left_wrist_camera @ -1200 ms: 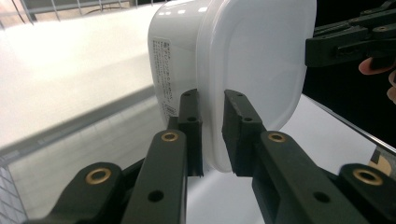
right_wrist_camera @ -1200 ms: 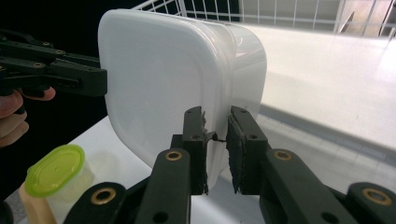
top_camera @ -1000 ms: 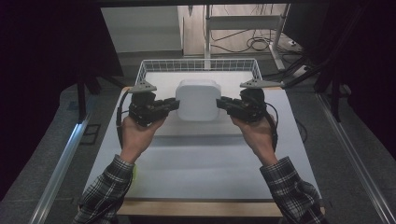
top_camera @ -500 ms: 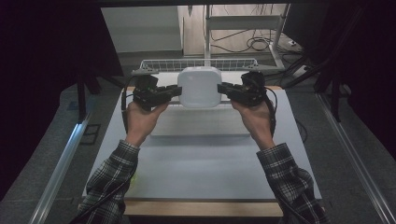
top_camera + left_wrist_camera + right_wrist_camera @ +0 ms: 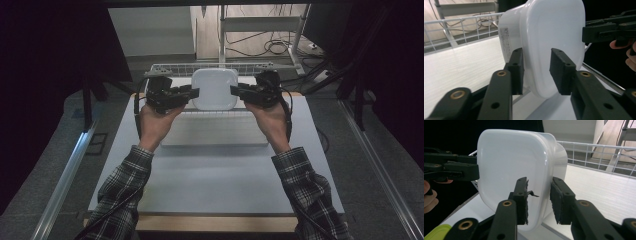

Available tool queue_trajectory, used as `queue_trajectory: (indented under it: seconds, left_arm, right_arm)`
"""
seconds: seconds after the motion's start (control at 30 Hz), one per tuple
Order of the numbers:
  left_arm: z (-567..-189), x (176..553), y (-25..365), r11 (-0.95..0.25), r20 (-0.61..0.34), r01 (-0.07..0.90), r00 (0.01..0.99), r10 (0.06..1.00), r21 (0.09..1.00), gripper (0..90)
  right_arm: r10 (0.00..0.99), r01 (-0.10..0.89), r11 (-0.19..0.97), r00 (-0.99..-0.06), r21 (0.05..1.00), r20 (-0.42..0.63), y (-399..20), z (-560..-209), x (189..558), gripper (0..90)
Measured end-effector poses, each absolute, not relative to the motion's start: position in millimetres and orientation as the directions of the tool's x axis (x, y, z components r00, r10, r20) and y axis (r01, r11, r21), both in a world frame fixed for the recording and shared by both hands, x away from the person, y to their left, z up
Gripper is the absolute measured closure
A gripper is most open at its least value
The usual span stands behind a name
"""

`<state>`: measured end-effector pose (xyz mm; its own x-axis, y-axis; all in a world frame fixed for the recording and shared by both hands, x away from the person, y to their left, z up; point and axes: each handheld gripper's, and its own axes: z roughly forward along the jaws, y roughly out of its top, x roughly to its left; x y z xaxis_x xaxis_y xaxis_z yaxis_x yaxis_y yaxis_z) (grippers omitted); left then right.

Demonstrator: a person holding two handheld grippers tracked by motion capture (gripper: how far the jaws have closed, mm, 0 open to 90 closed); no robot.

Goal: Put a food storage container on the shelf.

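**Evidently a two-sided carry over the basket**

Both tools pinch the white, rounded-square plastic container [image 5: 215, 89] from opposite sides, which looks like a way to keep a wide, smooth tub level and stop it twisting as it is held over the white wire basket [image 5: 170, 68] at the far edge of the white table [image 5: 215, 175]. The left gripper [image 5: 187, 93] has its jaws narrowed onto the tub's left rim, one pad inside and one outside the wall; the right gripper [image 5: 236, 91] clamps the opposite rim likewise. Whether the tub touches the basket floor I cannot tell. Both forearms in plaid sleeves [image 5: 122, 185] reach forward, wrists raised, hands mirrored, palms turned inward toward each other.
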<state>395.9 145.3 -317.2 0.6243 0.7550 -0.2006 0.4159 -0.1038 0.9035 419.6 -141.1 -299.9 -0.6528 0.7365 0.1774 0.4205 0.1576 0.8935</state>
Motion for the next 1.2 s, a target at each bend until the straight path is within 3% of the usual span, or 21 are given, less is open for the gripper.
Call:
queue_trajectory:
  seconds: [0.33,1.2]
  left_arm:
    - [-322.1,403.5,144.6,-0.087,-0.193,0.389,0.625,0.756,0.917,56.6]
    - [-326.6,424.0,143.2,-0.074,-0.209,0.417,0.592,0.778,0.906,53.2]
  right_arm:
    - [0.747,0.415,0.188,-0.649,0.89,0.146,-134.6,-305.6,428.7,60.0]
    - [0.745,0.425,0.169,-0.646,0.89,0.167,-132.1,-308.1,445.0,49.5]
